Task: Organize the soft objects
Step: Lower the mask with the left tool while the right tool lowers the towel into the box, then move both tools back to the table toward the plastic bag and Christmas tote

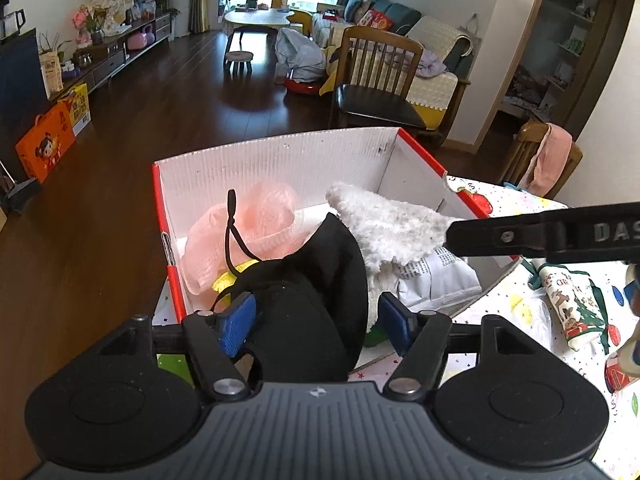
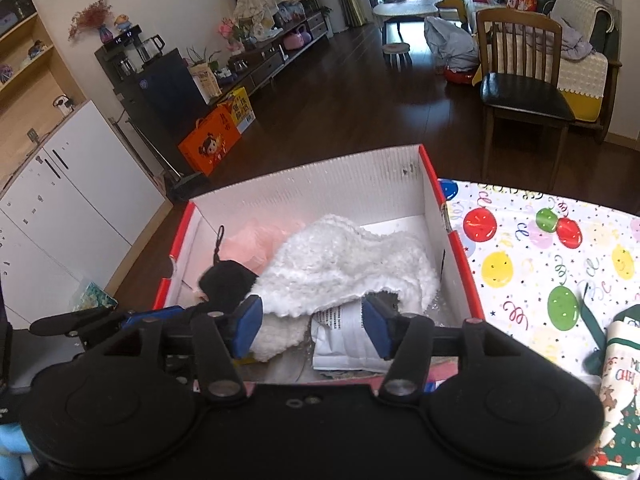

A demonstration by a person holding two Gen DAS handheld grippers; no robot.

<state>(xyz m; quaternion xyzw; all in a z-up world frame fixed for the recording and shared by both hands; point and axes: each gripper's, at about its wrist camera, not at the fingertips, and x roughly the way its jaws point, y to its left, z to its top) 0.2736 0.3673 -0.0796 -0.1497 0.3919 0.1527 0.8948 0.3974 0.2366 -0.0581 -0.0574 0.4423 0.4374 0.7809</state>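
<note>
A white box with red outer walls (image 1: 280, 156) (image 2: 312, 188) stands at the table's edge. In it lie a pink mesh puff (image 1: 256, 220) (image 2: 256, 244), a white fluffy cloth (image 1: 392, 224) (image 2: 340, 264), a printed paper packet (image 1: 436, 276) (image 2: 344, 336) and a black soft cap with a cord (image 1: 312, 280) (image 2: 228, 280). My left gripper (image 1: 315, 324) is open over the box's near wall, with the black cap between its blue pads and a gap at the right pad. My right gripper (image 2: 312, 327) is open, with the fluffy cloth's edge and the packet between its pads.
A balloon-print tablecloth (image 2: 540, 260) covers the table right of the box. A Christmas-print fabric piece (image 1: 572, 304) (image 2: 624, 380) lies on it. A wooden chair (image 1: 376, 80) stands beyond the box on the dark floor. White cabinets (image 2: 60, 208) are at the left.
</note>
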